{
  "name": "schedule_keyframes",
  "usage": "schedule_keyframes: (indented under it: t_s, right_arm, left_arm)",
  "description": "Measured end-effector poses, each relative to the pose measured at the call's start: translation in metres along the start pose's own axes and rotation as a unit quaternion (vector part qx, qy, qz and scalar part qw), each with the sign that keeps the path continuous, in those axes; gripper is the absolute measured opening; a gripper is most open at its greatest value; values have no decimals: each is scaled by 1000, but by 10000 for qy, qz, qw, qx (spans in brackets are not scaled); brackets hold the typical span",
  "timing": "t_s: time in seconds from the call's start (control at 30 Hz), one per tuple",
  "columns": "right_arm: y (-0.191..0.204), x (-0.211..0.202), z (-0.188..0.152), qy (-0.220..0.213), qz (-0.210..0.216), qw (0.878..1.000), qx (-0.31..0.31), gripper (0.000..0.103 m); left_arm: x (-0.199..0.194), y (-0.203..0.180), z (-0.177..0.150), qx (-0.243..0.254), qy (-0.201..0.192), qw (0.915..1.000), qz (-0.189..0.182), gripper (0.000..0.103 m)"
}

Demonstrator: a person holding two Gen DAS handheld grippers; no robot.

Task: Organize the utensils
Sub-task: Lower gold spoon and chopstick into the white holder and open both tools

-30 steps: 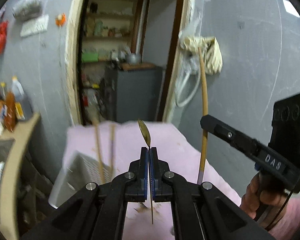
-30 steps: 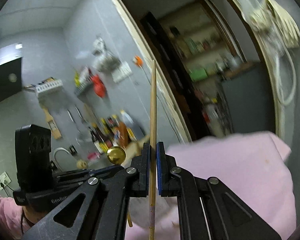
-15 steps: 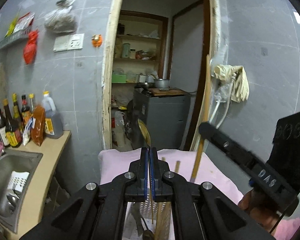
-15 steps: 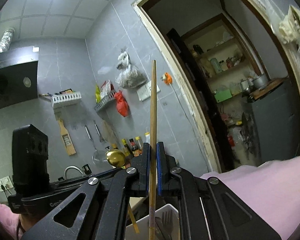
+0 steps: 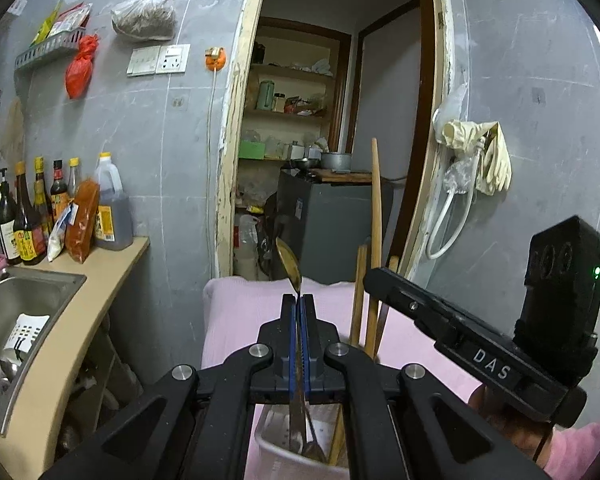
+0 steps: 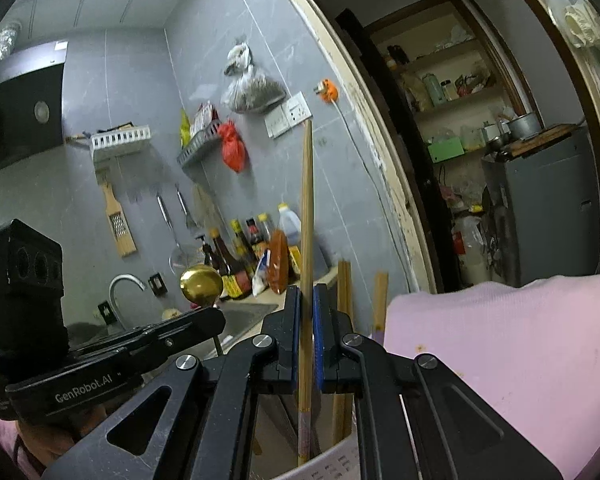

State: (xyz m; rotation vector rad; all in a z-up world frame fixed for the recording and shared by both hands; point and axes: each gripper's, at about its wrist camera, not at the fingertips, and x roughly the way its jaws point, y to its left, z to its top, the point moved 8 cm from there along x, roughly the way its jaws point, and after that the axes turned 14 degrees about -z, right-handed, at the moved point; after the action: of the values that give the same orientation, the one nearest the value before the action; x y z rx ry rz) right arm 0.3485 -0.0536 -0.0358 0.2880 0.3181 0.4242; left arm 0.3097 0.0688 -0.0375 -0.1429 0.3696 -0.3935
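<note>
Gripping a gold spoon (image 5: 288, 262) by its handle, our left gripper (image 5: 299, 300) has its jaws pressed shut around the thin metal stem, bowl end up and handle end reaching down into the white holder (image 5: 300, 454) just below. In our right gripper (image 6: 307, 292) the jaws are clamped on a single wooden chopstick (image 6: 307, 216), held upright, its lower tip inside the same perforated holder (image 6: 336, 464). More chopsticks (image 6: 344, 292) stand in that holder just beside the held one, and a few utensils lie among them in the left view. The holder sits on a pink cloth (image 6: 500, 344) covering the surface beneath us. Farther left a worktop (image 5: 80, 316) carries sauce bottles (image 5: 28, 216) beside a steel sink (image 5: 16, 304). Behind, an open doorway (image 5: 332, 140) shows pantry shelves.
</note>
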Motion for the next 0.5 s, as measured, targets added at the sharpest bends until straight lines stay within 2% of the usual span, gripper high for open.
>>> schedule_keyframes:
  t_s: [0.2, 0.5]
  right_arm:
    - [1, 0, -14, 93, -28, 9995, -289, 6]
    - [0, -4, -27, 287, -71, 9982, -531, 6]
  left_arm:
    - [2, 2, -11, 36, 108, 9999, 74, 3]
    - [6, 2, -28, -109, 418, 9991, -42, 3]
